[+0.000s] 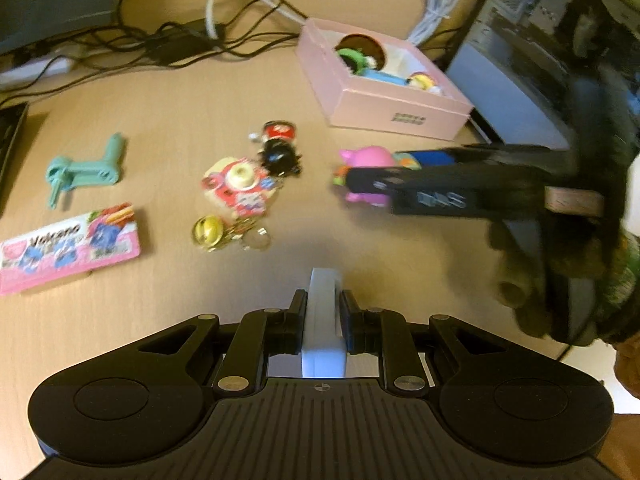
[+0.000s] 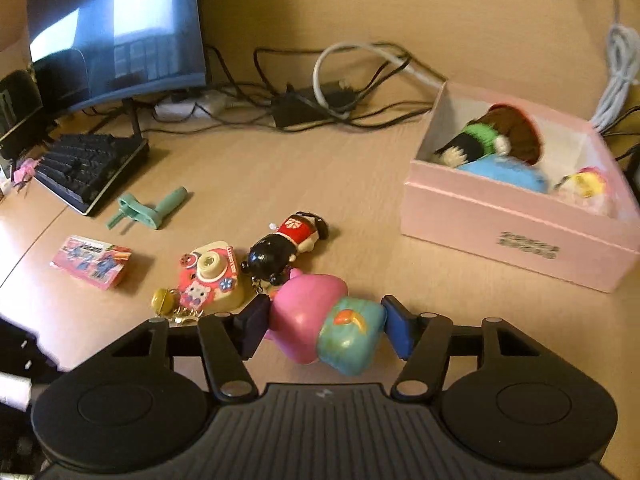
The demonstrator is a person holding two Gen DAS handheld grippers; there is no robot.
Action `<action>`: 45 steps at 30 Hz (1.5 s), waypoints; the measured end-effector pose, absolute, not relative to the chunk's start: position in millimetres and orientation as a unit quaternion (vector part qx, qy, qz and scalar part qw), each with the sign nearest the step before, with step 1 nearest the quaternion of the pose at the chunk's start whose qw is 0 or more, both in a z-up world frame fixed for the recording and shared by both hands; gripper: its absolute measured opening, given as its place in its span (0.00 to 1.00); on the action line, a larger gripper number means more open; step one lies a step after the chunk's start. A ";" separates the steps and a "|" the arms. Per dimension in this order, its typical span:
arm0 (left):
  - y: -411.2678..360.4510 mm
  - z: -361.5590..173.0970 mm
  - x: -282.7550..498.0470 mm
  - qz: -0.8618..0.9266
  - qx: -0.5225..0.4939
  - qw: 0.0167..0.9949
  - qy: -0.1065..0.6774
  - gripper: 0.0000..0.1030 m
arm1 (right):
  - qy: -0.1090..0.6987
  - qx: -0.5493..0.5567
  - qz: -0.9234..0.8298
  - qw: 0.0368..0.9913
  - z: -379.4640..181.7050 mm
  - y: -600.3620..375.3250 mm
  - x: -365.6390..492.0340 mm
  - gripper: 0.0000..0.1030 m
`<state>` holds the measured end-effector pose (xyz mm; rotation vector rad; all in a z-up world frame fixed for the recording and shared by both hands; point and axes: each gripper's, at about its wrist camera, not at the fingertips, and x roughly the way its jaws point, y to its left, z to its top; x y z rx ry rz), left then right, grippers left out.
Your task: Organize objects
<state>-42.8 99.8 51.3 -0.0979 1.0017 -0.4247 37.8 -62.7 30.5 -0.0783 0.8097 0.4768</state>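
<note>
My right gripper (image 2: 320, 326) is shut on a pink pig toy with a teal body (image 2: 320, 328), held just above the desk; it shows in the left wrist view (image 1: 368, 158) too. My left gripper (image 1: 323, 312) is shut on a white block (image 1: 323, 320). An open pink box (image 2: 516, 220) holding several toys stands at the right; it also shows in the left wrist view (image 1: 384, 108). On the desk lie a pink toy camera keychain (image 2: 210, 276), a black-haired doll (image 2: 288, 246), a gold bell (image 2: 164, 300), a teal plastic part (image 2: 148, 208) and a pink packet (image 2: 92, 262).
A keyboard (image 2: 88, 168) and monitor (image 2: 116, 28) stand at the far left. Black cables and a power adapter (image 2: 304, 108) run along the back. A white cable bundle (image 2: 618, 68) lies behind the box. A dark computer case (image 1: 532, 60) stands at the right.
</note>
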 end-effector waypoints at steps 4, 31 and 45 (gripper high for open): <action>86.9 69.4 -32.2 -0.223 -0.039 0.858 0.461 0.19 | 0.375 -0.041 0.212 0.901 52.6 -102.1 10.4 0.59; -29.3 114.7 173.0 -0.201 -0.141 0.931 0.271 0.20 | 0.375 0.015 0.138 0.917 53.0 -227.0 -43.6 0.59; 124.8 52.9 7.4 -0.151 -0.183 0.882 0.406 0.19 | 0.281 -0.069 0.030 0.957 81.9 -170.0 140.3 0.59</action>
